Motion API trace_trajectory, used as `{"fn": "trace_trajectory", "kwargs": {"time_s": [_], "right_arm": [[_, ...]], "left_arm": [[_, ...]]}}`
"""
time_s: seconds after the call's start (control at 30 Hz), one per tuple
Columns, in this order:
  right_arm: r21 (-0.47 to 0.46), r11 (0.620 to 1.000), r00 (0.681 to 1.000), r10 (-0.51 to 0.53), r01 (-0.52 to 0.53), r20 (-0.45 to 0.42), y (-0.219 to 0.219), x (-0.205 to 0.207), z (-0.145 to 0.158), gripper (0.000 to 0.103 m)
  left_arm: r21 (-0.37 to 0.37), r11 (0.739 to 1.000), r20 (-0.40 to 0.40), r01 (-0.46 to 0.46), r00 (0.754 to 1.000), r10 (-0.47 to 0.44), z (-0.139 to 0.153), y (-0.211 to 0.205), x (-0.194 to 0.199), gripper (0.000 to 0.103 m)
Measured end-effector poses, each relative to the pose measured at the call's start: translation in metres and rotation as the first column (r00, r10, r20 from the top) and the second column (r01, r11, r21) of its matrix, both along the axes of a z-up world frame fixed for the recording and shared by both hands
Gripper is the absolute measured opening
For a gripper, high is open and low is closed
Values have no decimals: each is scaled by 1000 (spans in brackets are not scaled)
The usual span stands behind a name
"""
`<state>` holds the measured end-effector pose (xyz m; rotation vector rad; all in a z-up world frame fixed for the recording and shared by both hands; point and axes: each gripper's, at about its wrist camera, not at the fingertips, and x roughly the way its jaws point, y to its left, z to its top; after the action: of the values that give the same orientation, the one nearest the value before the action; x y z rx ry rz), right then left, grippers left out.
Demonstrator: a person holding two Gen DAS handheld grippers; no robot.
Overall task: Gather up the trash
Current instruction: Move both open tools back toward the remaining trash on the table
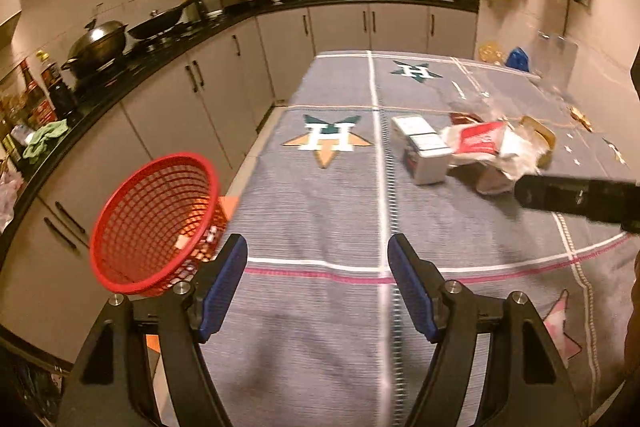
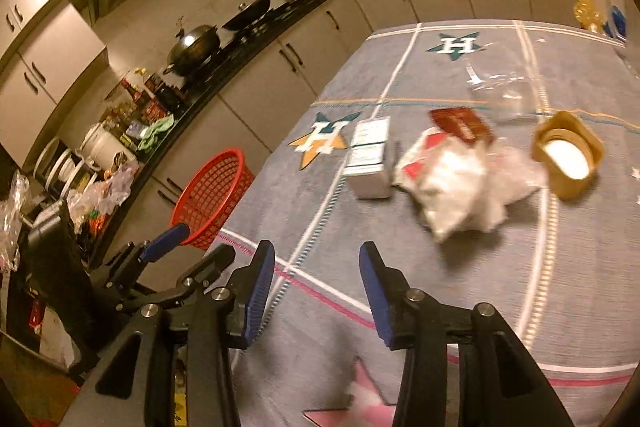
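Blue-padded fingers of the left gripper [image 1: 318, 267] fill the near edge of the left wrist view, spread wide with nothing between them, hanging over the grey tablecloth [image 1: 320, 211] with its star-and-H emblems. From its own camera the right gripper [image 2: 317, 277] looks the same: jaws parted, holding nothing, above the cloth near a pink star. Beyond the table, a long black kitchen counter [image 1: 168, 47] curves along pale cabinets, carrying a lidded wok [image 1: 98, 45] and other pots. At the table's left edge sits the red mesh basket [image 1: 154, 223], tilted with its mouth toward the left wrist camera, just beside the left gripper's left finger. The trash lies together in a loose cluster near the middle of the table, well apart from the basket: a crumpled white bag [image 2: 456, 183] with red print, a white carton [image 2: 370, 157] lying on its side just left of it, a dark red wrapper [image 2: 460, 125] behind, and a square gold-rimmed tub [image 2: 568, 155] to the right, tilted.
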<state>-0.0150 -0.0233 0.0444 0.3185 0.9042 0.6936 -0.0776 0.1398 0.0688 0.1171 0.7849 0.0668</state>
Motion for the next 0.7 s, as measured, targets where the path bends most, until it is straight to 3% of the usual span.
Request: {"fn": "trace_trajectory", "kwargs": {"time_s": [0.4, 0.6, 0.7], "right_arm": [[52, 980, 981, -193, 193, -6, -84, 17, 7, 49], [25, 975, 974, -220, 222, -52, -89, 32, 0, 49], [-14, 981, 981, -193, 193, -12, -74, 42, 12, 49]], "left_arm": [[9, 997, -56, 76, 996, -75, -15, -39, 10, 73], [-40, 994, -85, 103, 991, -106, -17, -44, 21, 73], [-61, 994, -88, 88, 992, -93, -14, -40, 28, 73]]}}
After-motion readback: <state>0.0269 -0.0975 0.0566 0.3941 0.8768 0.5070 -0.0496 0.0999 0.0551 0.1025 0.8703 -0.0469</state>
